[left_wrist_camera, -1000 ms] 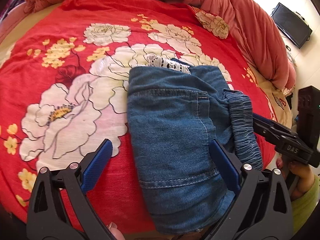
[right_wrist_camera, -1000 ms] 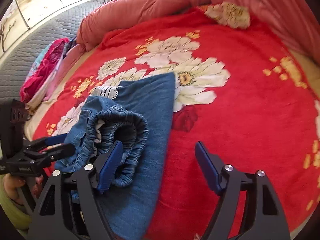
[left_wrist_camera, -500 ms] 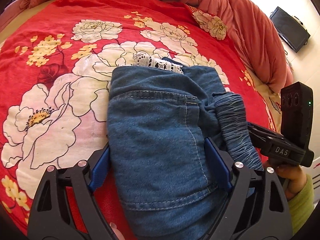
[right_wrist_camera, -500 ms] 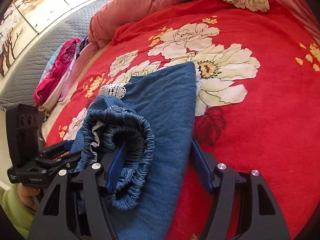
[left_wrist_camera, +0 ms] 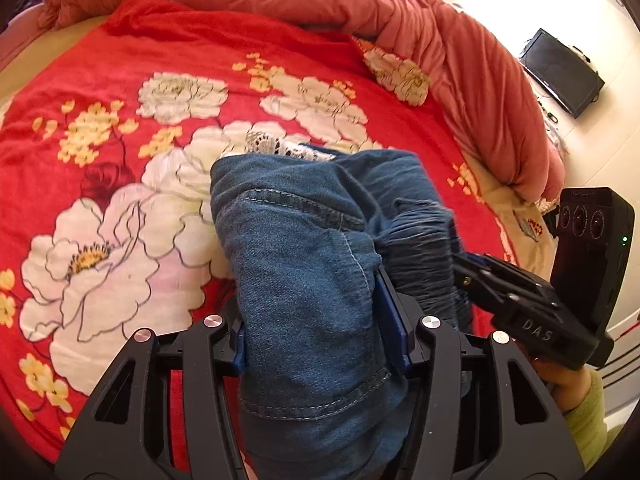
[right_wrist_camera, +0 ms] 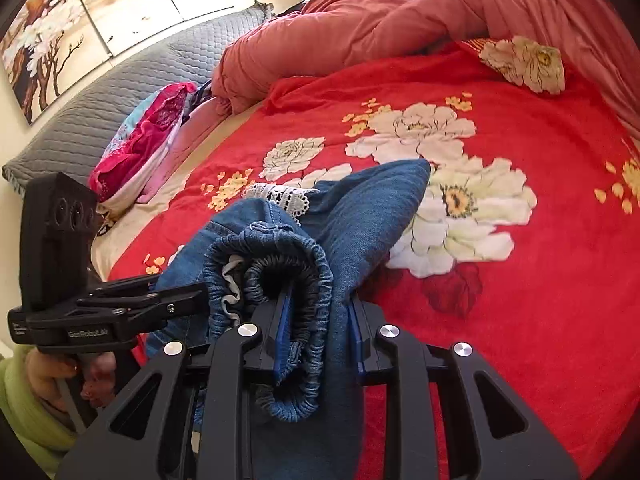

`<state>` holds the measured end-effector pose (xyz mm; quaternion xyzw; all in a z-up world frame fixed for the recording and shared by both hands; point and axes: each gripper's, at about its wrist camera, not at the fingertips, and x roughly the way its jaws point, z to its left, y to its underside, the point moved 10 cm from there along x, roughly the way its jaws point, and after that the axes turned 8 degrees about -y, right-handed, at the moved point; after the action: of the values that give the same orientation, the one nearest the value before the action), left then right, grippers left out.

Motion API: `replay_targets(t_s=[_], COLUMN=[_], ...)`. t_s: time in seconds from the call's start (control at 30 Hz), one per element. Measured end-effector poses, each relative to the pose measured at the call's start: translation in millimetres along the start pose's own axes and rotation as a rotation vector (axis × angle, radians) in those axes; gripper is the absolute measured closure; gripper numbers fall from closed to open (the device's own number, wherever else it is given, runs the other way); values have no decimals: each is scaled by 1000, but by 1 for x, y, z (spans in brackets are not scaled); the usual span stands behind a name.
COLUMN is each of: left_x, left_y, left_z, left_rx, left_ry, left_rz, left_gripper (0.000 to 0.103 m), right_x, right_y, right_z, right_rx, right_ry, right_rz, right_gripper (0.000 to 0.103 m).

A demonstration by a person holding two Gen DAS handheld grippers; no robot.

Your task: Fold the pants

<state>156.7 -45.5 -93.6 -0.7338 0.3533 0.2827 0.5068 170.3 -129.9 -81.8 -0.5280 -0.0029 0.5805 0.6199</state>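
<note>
With the pants (left_wrist_camera: 304, 288) already folded into a compact bundle, the left gripper (left_wrist_camera: 320, 332) and right gripper (right_wrist_camera: 316, 332) were both clamped on it, leaving seemingly only placement.

The right gripper (left_wrist_camera: 460, 256) body reads "DAS"; the left gripper (right_wrist_camera: 188, 292) body carries small white lettering, roughly "GenRobot.AI".

Home bedroom: bed (right_wrist_camera: 540, 300), quilt (right_wrist_camera: 400, 12).
</note>
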Motion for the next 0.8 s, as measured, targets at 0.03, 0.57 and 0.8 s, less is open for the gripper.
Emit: replay_targets(t_s=[0.03, 0.57, 0.8], left_x=[-1, 9, 26], left_y=[-4, -70, -89], left_z=[-1, 3, 9], left_rx=[3, 45, 60], left_ry=[-2, -47, -76], left_rz=[-8, -76, -83], left_gripper=[59, 59, 59], right_x=[0, 19, 36], right_y=[-2, -68, -87], right_z=[0, -14, -29], right_rx=[-5, -83, -87], right_ry=[5, 83, 107], right_rz=[-3, -56, -53], right_gripper=[81, 81, 81])
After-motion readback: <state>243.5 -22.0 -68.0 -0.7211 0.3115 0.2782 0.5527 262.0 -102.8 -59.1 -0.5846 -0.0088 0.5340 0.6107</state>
